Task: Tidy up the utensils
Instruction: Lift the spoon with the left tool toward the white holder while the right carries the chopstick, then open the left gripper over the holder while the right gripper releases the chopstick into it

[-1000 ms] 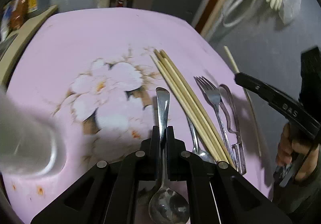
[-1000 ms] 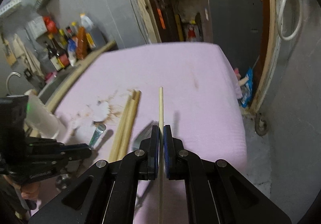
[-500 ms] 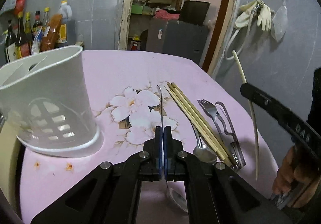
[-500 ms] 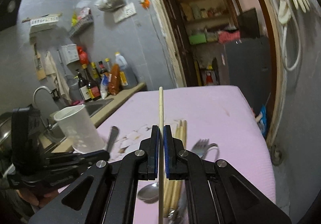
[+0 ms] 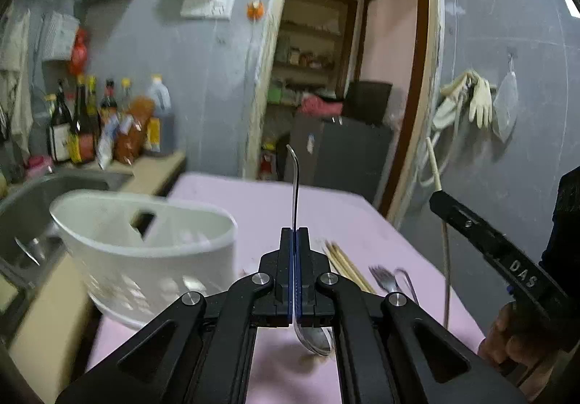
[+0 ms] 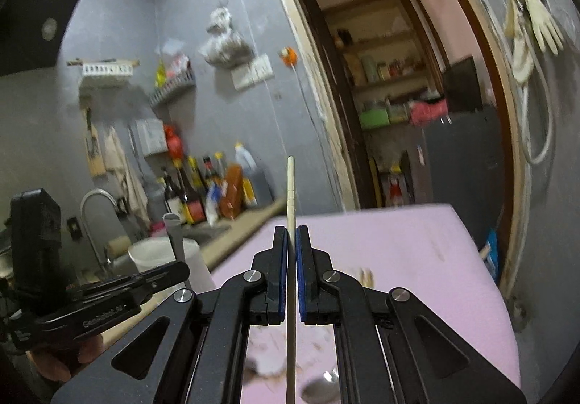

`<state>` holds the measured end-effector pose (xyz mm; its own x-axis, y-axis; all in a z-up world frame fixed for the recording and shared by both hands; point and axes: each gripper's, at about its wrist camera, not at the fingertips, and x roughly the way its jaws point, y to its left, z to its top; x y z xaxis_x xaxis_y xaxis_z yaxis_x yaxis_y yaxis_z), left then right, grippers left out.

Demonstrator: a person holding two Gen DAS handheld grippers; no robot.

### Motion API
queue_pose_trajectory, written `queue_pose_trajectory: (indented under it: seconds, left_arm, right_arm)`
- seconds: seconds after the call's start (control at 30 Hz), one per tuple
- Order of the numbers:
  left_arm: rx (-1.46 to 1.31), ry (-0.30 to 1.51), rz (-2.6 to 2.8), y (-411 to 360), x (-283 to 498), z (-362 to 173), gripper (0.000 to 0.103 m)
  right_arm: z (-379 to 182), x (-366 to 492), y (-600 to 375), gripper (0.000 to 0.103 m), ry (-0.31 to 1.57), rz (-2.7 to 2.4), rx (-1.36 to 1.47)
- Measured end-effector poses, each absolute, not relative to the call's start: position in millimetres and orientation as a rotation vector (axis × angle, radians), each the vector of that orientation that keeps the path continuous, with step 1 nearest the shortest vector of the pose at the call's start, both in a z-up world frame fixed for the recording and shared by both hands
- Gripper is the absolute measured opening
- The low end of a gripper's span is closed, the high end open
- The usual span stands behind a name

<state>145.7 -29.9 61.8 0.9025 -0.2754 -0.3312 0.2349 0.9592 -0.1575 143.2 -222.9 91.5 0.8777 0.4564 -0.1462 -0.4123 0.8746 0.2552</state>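
The left gripper [image 5: 294, 235] is pressed together on the handle of a metal spoon [image 5: 295, 194]. The handle stands up past the pads, and the bowl hangs below them, above the pink tablecloth [image 5: 275, 197]. The spoon is stiff and smooth, so it probably can slip or swing in such a narrow pinch; a hold nearer the bowl would likely steady it.

The right gripper [image 6: 291, 237] pinches a single wooden chopstick [image 6: 290, 183] around its middle, with both ends sticking out. The chopstick looks light and rigid, and being round it may roll between the pads.

Just left of the spoon stands the white utensil holder [image 5: 145, 252], blurred. To the right, more chopsticks [image 5: 344, 262] and a fork [image 5: 384, 280] lie on the cloth, not yet sorted.
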Motion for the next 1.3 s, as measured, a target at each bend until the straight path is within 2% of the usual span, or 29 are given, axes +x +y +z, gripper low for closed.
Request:
queue_pose_trajectory:
  seconds: [0.43, 0.63, 1.0, 1.3]
  left_arm:
    - [-0.189, 0.248, -0.098, 64.2, 138.6, 139.5, 0.000]
    - [-0.199, 0.222, 0.024, 109.1, 139.8, 154.5, 0.000]
    - [-0.139, 0.293, 0.067, 126.8, 181.0, 113.5, 0.000]
    - [-0.142, 0.364, 0.011, 125.5, 197.1, 76.9, 0.000]
  right_arm:
    - [158.3, 184.3, -144.7, 0.003, 0.027, 0.666, 0.333]
    - [169.5, 204.9, -104.8, 0.003, -0.024, 0.717, 0.337]
    - [127.2, 216.8, -61.9, 0.003, -0.042, 0.615, 0.199]
    - [100.6, 221.3, -57.7, 0.003, 0.041, 0.594, 0.158]
